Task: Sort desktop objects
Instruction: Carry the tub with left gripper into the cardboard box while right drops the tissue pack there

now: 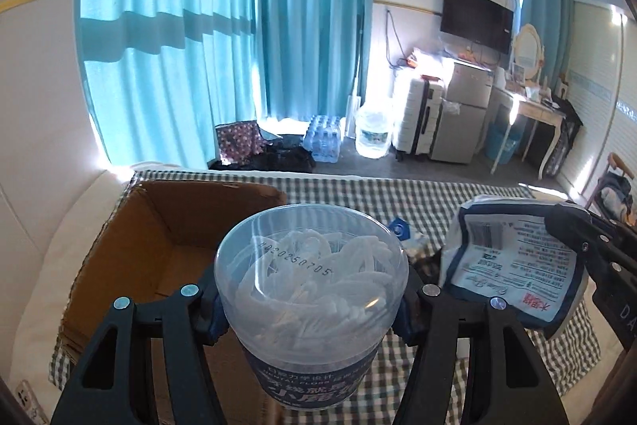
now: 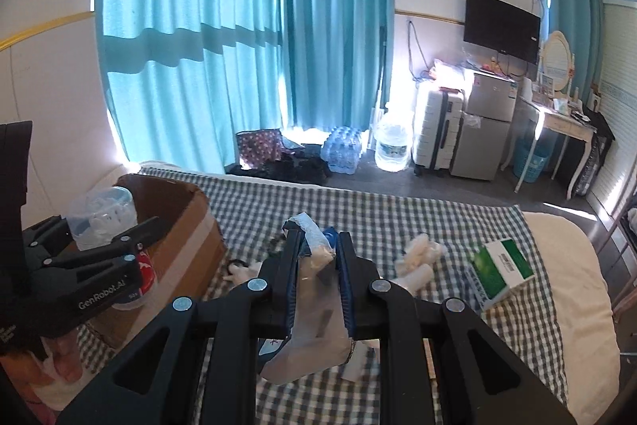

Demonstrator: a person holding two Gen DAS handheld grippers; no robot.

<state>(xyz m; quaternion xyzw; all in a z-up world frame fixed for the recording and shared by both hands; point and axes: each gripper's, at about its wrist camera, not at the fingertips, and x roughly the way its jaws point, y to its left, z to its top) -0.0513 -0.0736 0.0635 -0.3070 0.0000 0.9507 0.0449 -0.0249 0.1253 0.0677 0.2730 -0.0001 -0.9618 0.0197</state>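
Two grips hold: my left gripper [image 1: 310, 301] clamps the stiff, light floss tub [image 1: 310, 265] at its sides near the cardboard box [image 1: 159, 226]; my right gripper [image 2: 317, 265] pinches a soft, crushable tissue pack [image 2: 310, 325] above the checked cloth [image 2: 398, 222].

Both wrist cameras look forward and slightly down over the checked bed [image 1: 458, 202], close above it, sharing the cardboard box [image 2: 179, 234] and turquoise curtains [image 1: 223, 26].

The floss tub [image 1: 310, 289] was clear, glossy plastic. The box [image 1: 159, 237] was matt brown cardboard, rough at its torn edges. The wipes pack [image 1: 513, 265] was crinkled, shiny film. A woven checked cloth [image 2: 398, 218] covered the bed. Both grippers [image 2: 318, 257] were matt black plastic.
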